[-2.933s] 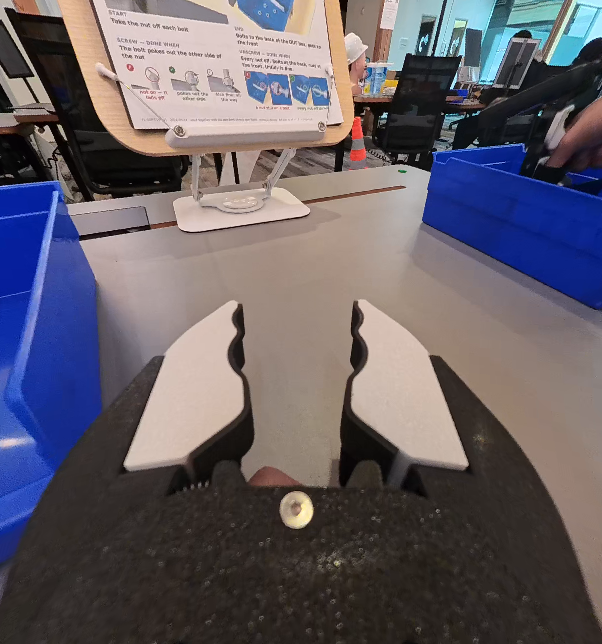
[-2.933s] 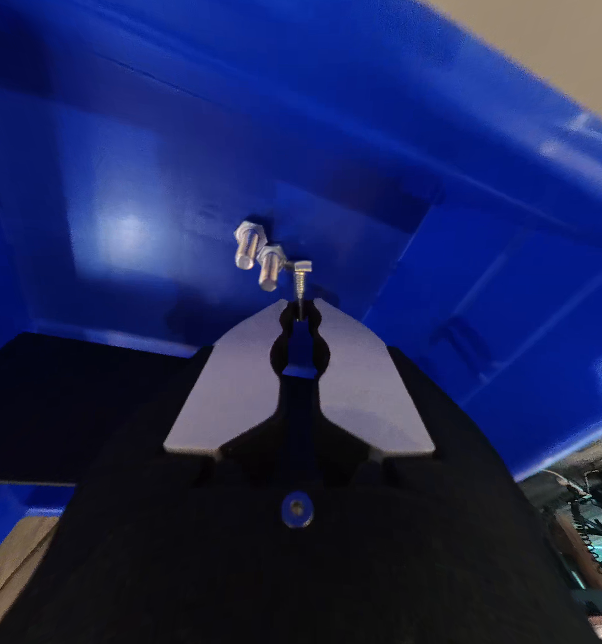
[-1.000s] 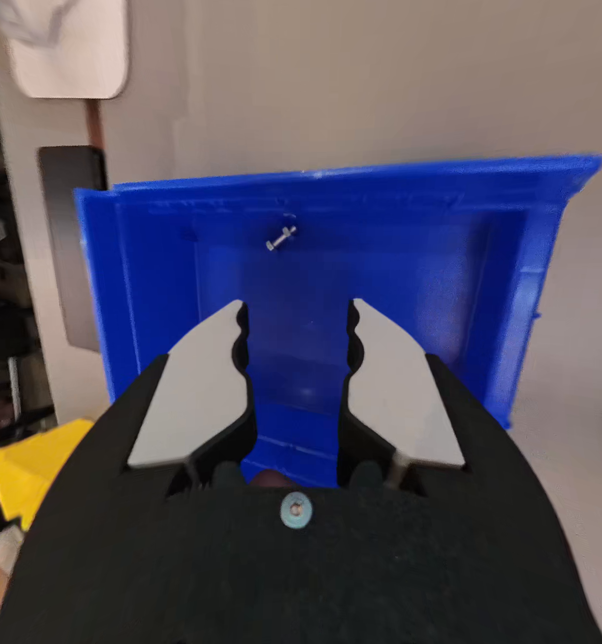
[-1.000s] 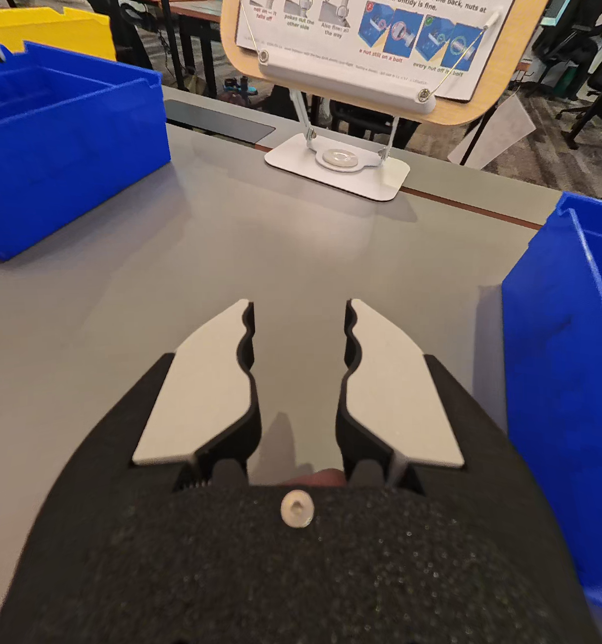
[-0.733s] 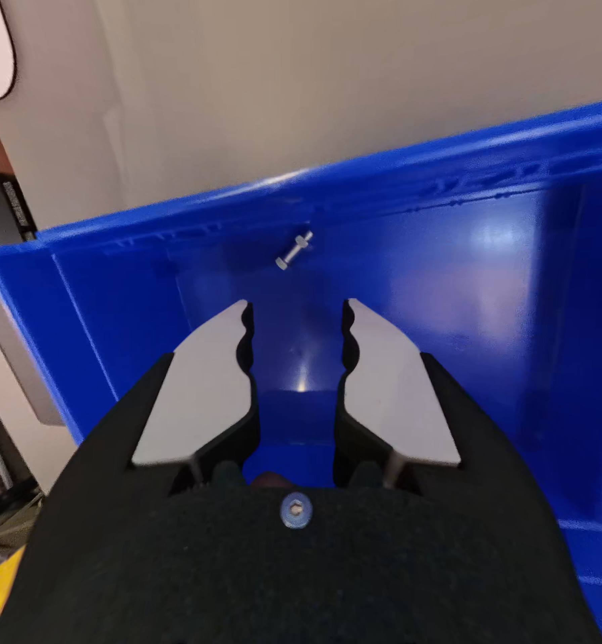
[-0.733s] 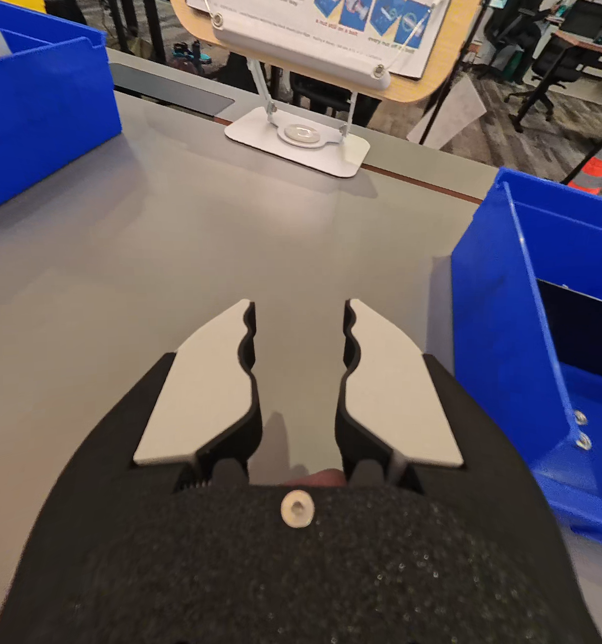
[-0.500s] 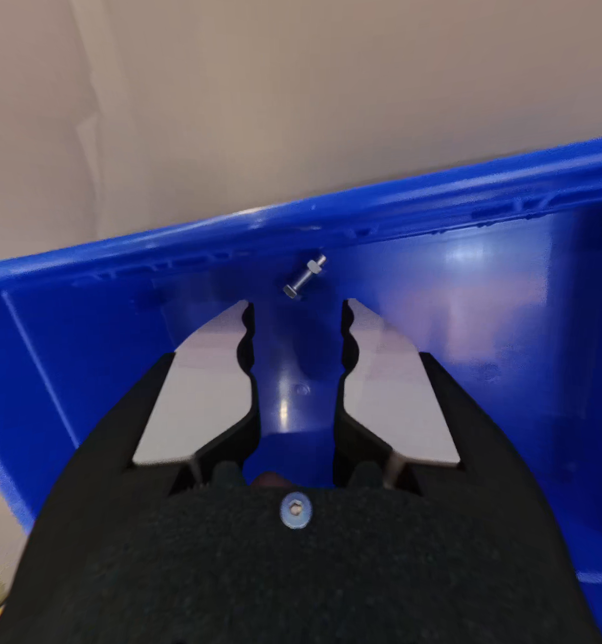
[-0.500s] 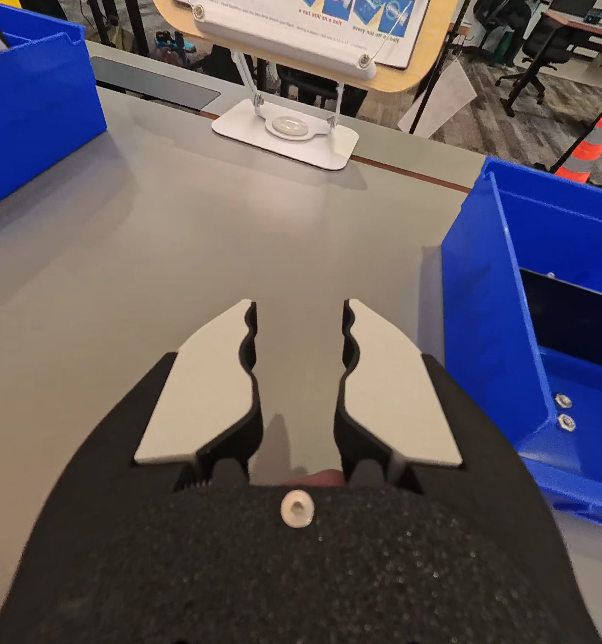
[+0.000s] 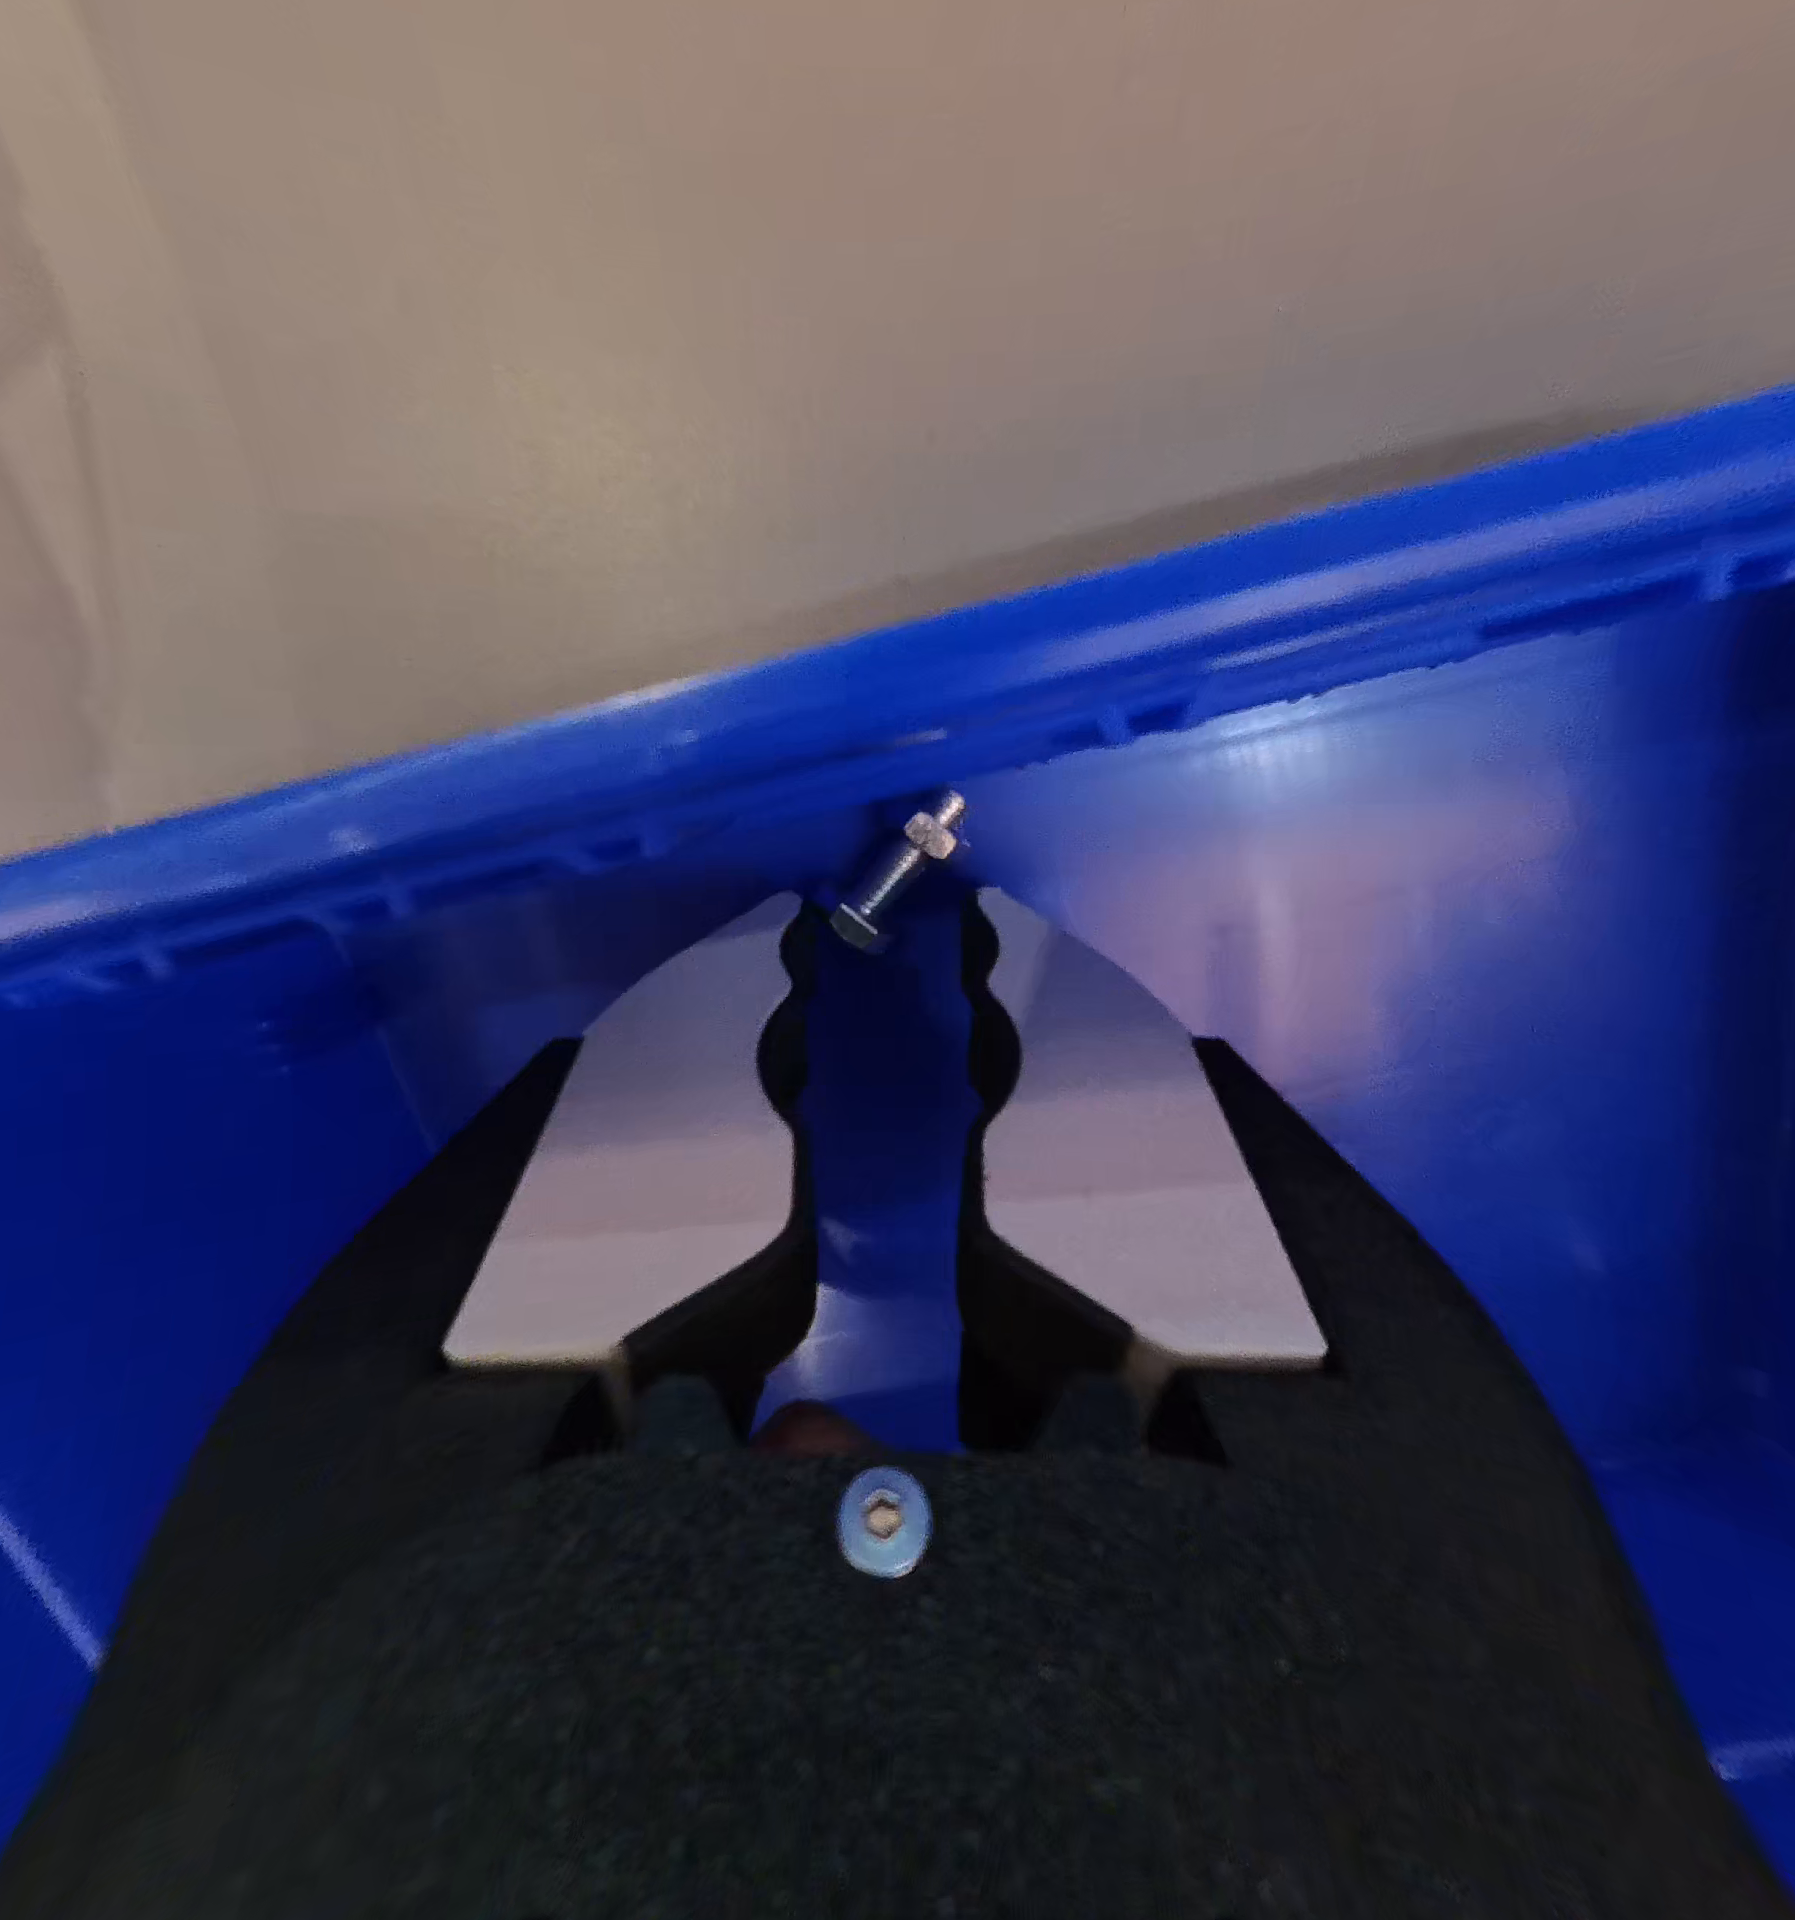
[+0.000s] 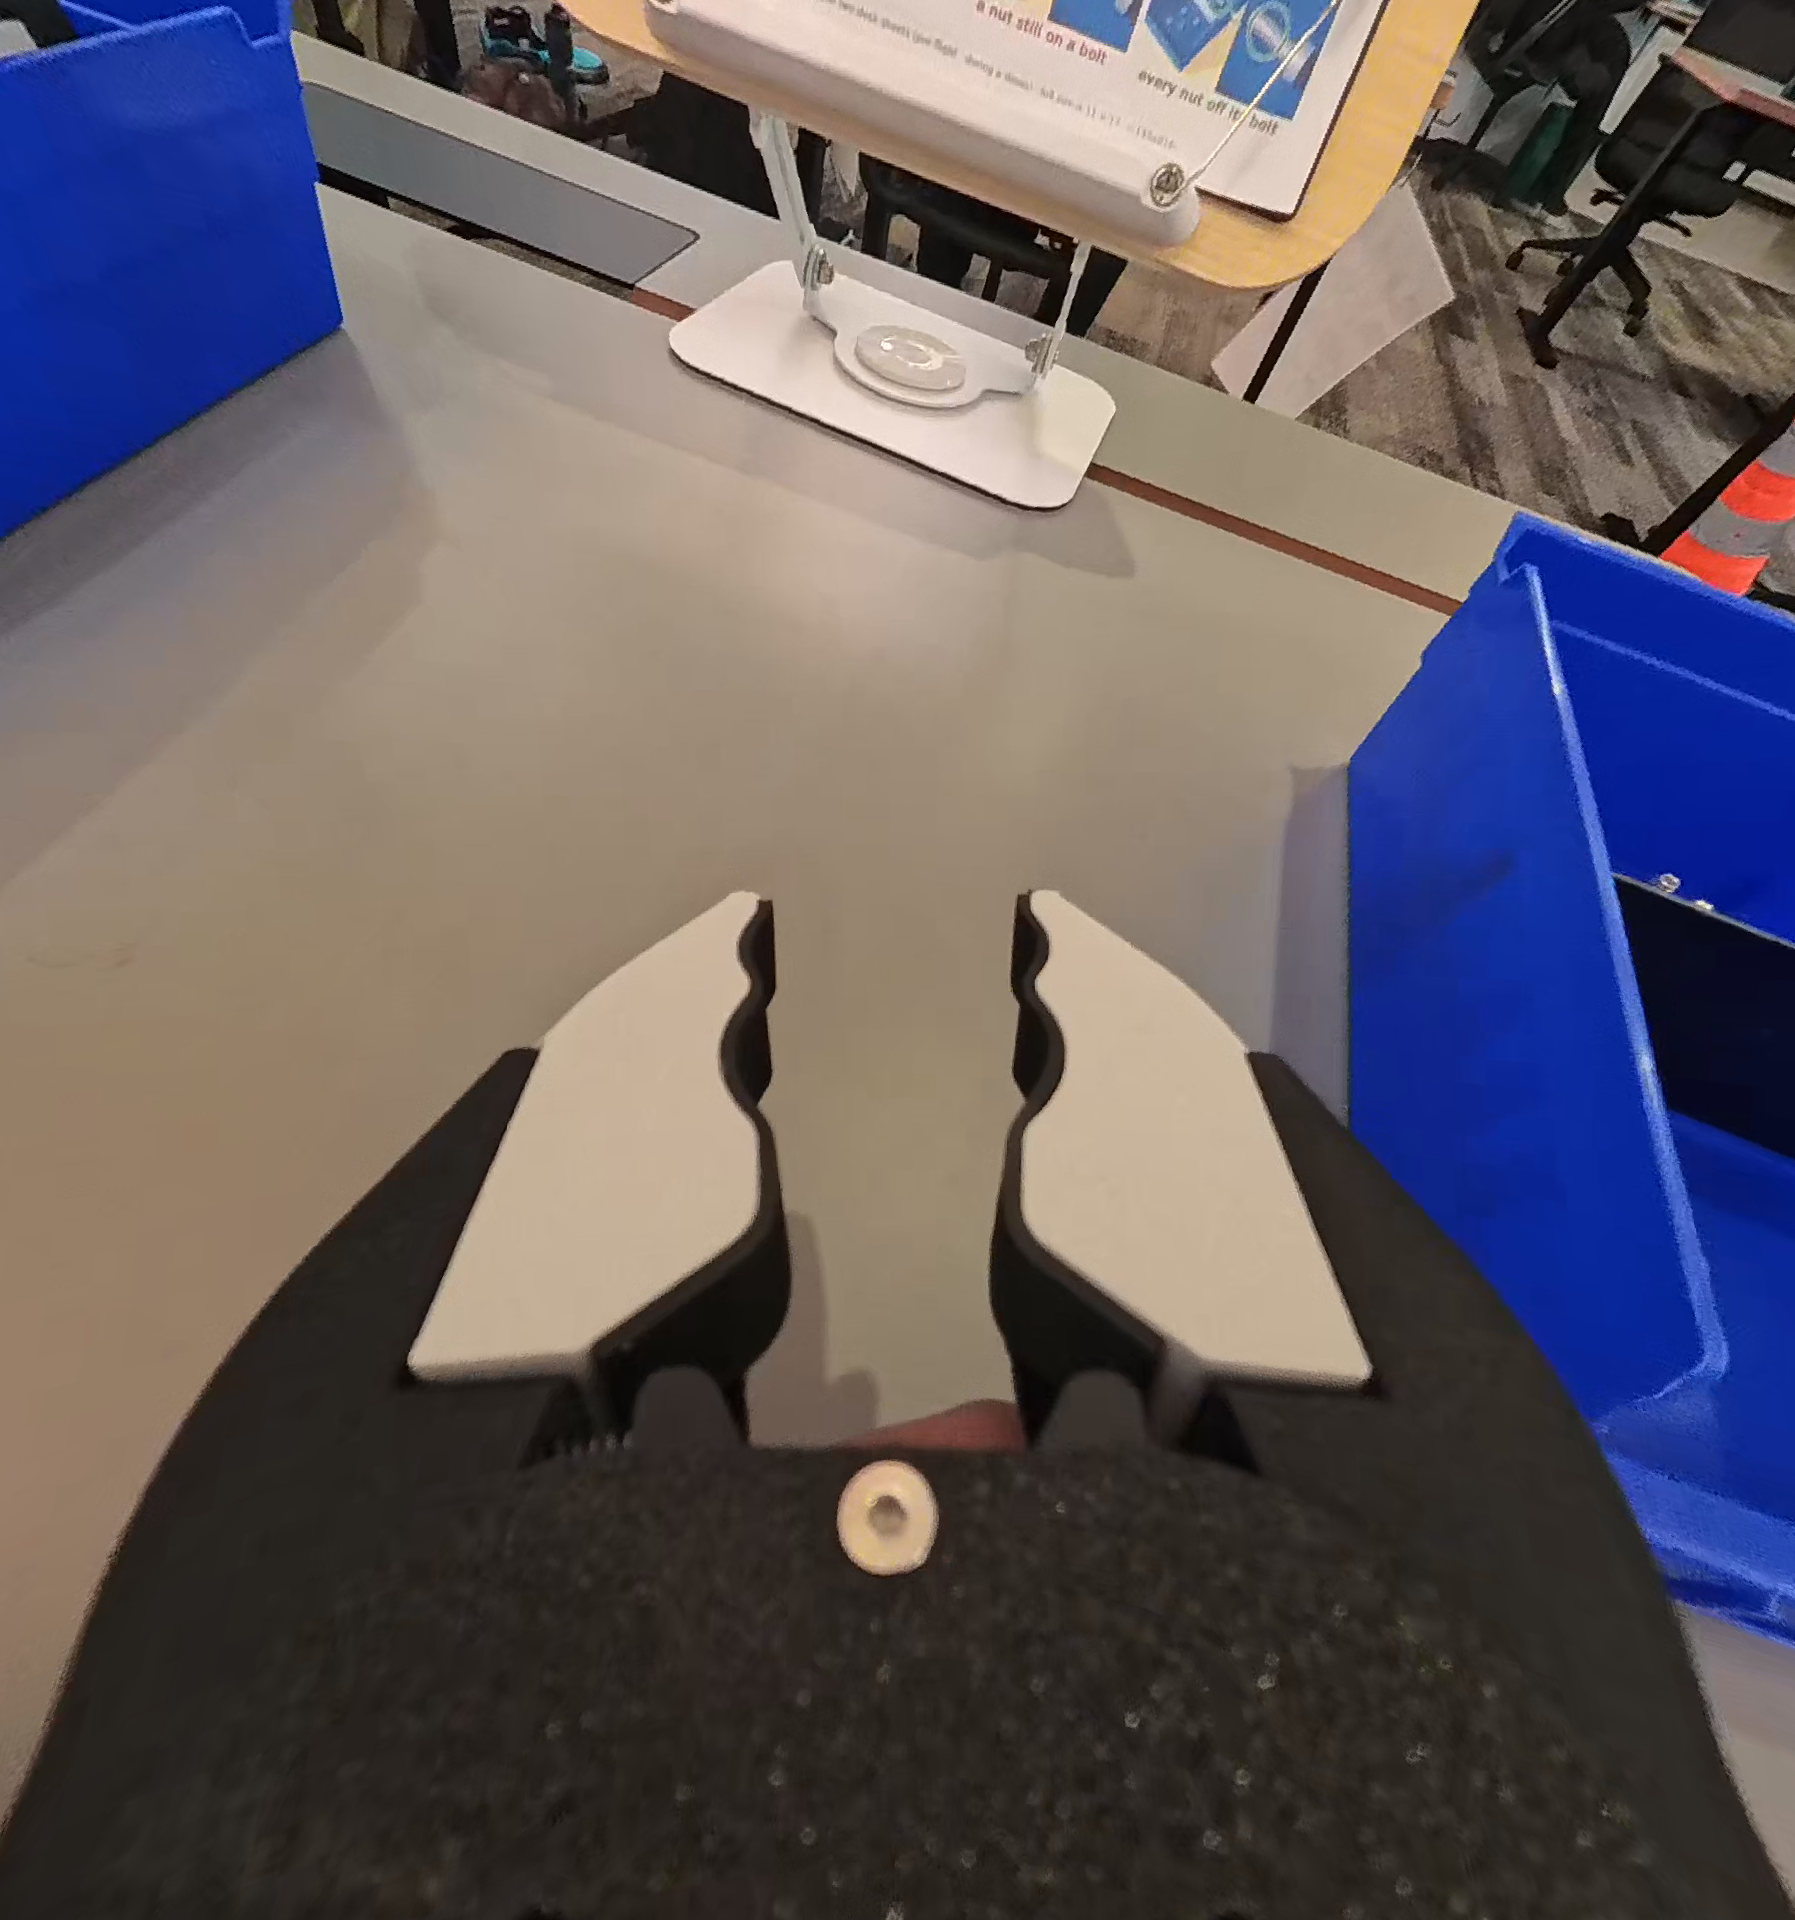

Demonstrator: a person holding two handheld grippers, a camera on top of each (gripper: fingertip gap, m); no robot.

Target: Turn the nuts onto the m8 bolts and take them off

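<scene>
In the left wrist view a small silver bolt with a nut on its shank [image 9: 898,873] lies slanted against the far wall of a blue bin [image 9: 1288,665]. My left gripper [image 9: 888,920] is down inside this bin. Its jaws stand partly closed with a narrow gap, and the bolt's head lies just between the fingertips [image 9: 1018,966], closer to the left one; no grip shows. My right gripper [image 10: 891,914] is open and empty, hovering over the grey table [image 10: 560,727]. Two tiny silver parts [image 10: 1682,894] show inside the blue bin on the right [image 10: 1475,1039].
A second blue bin [image 10: 124,260] stands at the far left of the table. A board with an instruction sheet on a white stand [image 10: 893,384] is at the table's back edge. An orange traffic cone [image 10: 1766,488] and office chairs are on the floor beyond. One gripper's finger ends stand about 40 cm off the other's.
My left gripper has swung over the left bin and gone down into it, up to the bolt, and its jaws have narrowed. My right gripper let go of a bolt, left the right bin and now hovers open over the table.
</scene>
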